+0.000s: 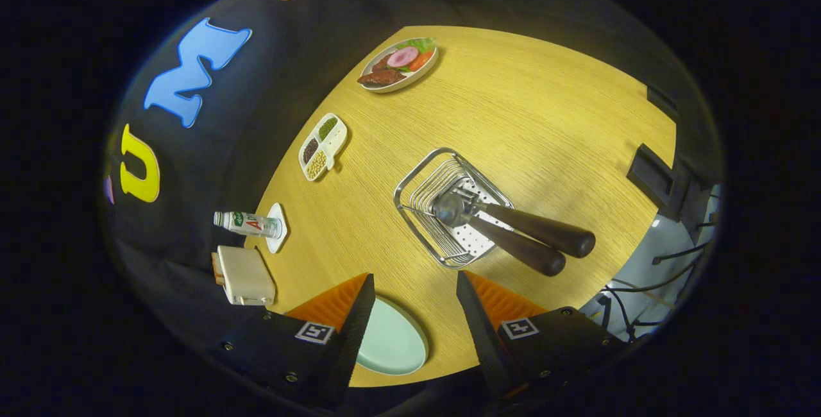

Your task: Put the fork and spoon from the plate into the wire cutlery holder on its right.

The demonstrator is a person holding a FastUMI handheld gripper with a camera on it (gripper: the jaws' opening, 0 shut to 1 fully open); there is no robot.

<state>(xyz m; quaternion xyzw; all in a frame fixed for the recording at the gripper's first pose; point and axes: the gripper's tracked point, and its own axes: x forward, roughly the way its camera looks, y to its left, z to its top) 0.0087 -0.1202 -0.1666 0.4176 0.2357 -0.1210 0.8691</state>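
Hand-held gripper (410,289) spread wide, empty; dark-handled fork (532,228) and spoon (500,237) in wire cutlery holder (417,179).

The gripper (415,289) stands open, fingers apart and empty. Beyond them, a silver wire cutlery holder (423,176) rests on the yellow wooden table (545,115). A dark-handled spoon (519,251) and dark-handled fork (545,231) lie inside the holder, handles projecting over its rim. A pale green plate (394,343) lies between the fingers, near the holder.

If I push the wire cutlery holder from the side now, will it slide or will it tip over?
The wire cutlery holder looks light, so it would probably slide on the smooth table. The two dark handles lean out over one rim, so it may tip that way. The open gripper touches nothing.
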